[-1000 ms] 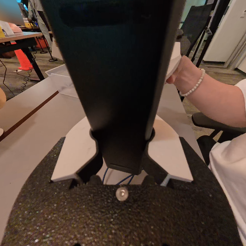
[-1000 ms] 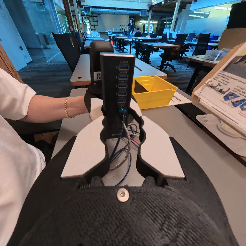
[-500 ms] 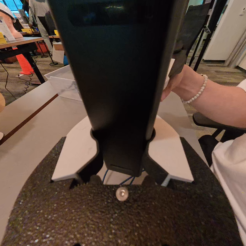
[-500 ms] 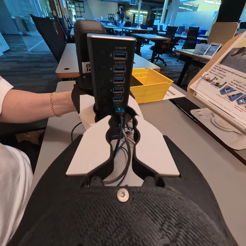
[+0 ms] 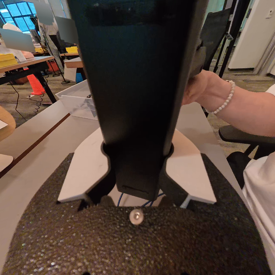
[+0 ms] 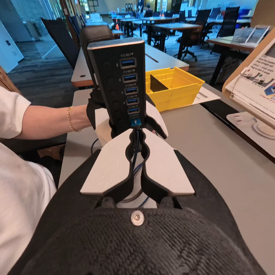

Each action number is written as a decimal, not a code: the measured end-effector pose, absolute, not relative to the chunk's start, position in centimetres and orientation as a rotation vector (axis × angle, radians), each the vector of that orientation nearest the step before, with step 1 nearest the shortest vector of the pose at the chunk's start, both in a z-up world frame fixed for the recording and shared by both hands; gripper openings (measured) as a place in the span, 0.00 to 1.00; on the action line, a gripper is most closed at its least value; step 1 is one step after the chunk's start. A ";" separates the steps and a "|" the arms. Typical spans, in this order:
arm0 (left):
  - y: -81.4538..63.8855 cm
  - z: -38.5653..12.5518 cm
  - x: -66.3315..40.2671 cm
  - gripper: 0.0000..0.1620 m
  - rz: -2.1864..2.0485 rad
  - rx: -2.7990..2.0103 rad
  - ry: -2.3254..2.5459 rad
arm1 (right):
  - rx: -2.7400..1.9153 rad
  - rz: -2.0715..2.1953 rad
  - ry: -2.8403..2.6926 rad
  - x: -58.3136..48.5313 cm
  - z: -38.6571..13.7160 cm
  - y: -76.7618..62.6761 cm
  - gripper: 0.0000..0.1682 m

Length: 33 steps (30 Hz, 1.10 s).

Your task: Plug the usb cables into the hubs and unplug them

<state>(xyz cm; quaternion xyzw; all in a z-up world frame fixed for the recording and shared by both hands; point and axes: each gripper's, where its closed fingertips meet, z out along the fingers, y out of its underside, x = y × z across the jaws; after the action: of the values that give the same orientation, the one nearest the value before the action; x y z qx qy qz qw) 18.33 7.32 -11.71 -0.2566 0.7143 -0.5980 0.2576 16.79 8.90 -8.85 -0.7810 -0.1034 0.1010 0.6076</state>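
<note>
The tall black plastic USB hub (image 6: pixel 119 83) stands upright at 12 o'clock over the grey desk (image 6: pixel 208 148), clamped low by the left tool (image 5: pixel 137 150). The right tool (image 6: pixel 137 132) is closed on the dark braided cable (image 6: pixel 137 142) just below its blue metal plug (image 6: pixel 135 122), which sits in a low port. A yellow plastic bin (image 6: pixel 178 92) lies at 1 o'clock.

The hub (image 5: pixel 134 89) fills the left wrist view, and its top is cut off at 12 o'clock. It hides most of the white bin (image 5: pixel 75 101) and the fingers of the hand (image 5: pixel 199 87) at 3 o'clock. Far tables at 12 o'clock are blurry.
</note>
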 end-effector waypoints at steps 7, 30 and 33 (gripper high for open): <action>6.8 -12.1 17.9 0.46 -1.674 -0.688 1.926 | -1.914 0.153 -0.351 16.7 -9.7 8.2 0.03; 6.0 -11.7 17.5 0.45 -1.777 -0.692 1.892 | -2.070 -0.009 -0.559 16.5 -9.7 7.2 0.02; 6.2 -10.4 17.3 0.45 -1.859 -0.730 1.907 | -2.024 0.015 -0.565 16.4 -8.3 7.9 0.02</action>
<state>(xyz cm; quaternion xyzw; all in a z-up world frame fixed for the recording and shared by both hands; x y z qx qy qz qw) 17.27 6.22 -10.44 -0.2596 0.6782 -0.6610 0.1888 16.37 7.86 -8.29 -0.8359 -0.2332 0.0060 0.4968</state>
